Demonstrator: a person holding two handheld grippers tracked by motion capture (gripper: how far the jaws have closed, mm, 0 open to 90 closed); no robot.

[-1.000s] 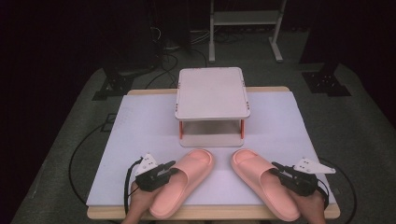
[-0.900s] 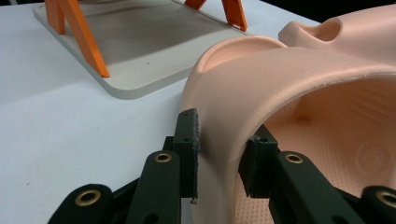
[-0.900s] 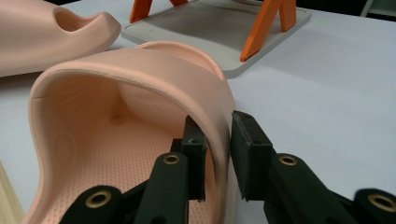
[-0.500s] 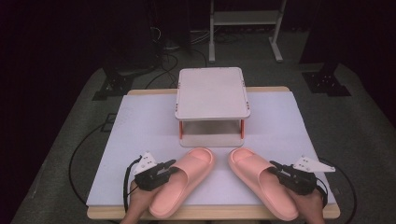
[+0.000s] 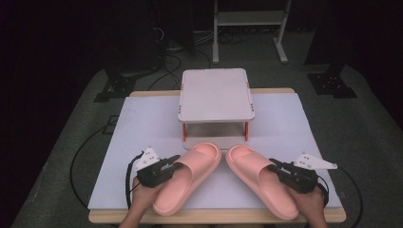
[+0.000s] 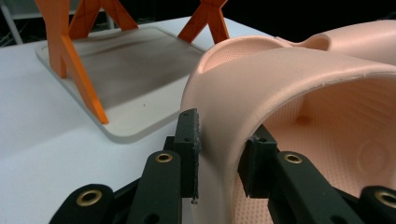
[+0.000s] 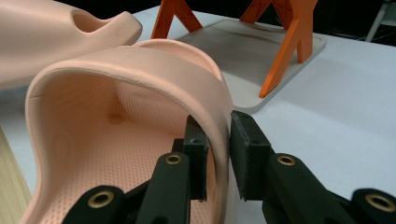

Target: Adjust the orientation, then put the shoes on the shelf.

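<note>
- left gripper (image 5: 175, 158), at 7 o'clock on the table (image 5: 142, 118): jaws clamped on the outer wall of the left slide's (image 5: 187, 175) strap, one jaw outside and one inside, seen close in the left gripper view (image 6: 218, 154).
- right gripper (image 5: 274, 164), at 5 o'clock: jaws clamped the same way on the outer strap wall of the right slide (image 5: 261, 183); the right gripper view (image 7: 218, 149) has the wall pinched between the pads.
- the two slides lie side by side near the front edge, heels toward the person, toes angled in toward 12 o'clock and near each other, just short of the rack's (image 5: 216, 95) lower shelf (image 5: 215, 142).
- handling, as a judgement: these look like moulded foam, so light and springy. the strap wall should give a little under the pads yet hold shape. the matte, dimpled skin looks grippy, not slippery, and nothing here seems fragile.
- where to hold: the strap's side wall near the sole looks right, thin enough for the jaws and stiffened by the sole. held at one edge, a slide may sag or swing at toe and heel.
- farther off at 12 o'clock stands the rack, a pale top on orange legs (image 6: 77, 70).
</note>
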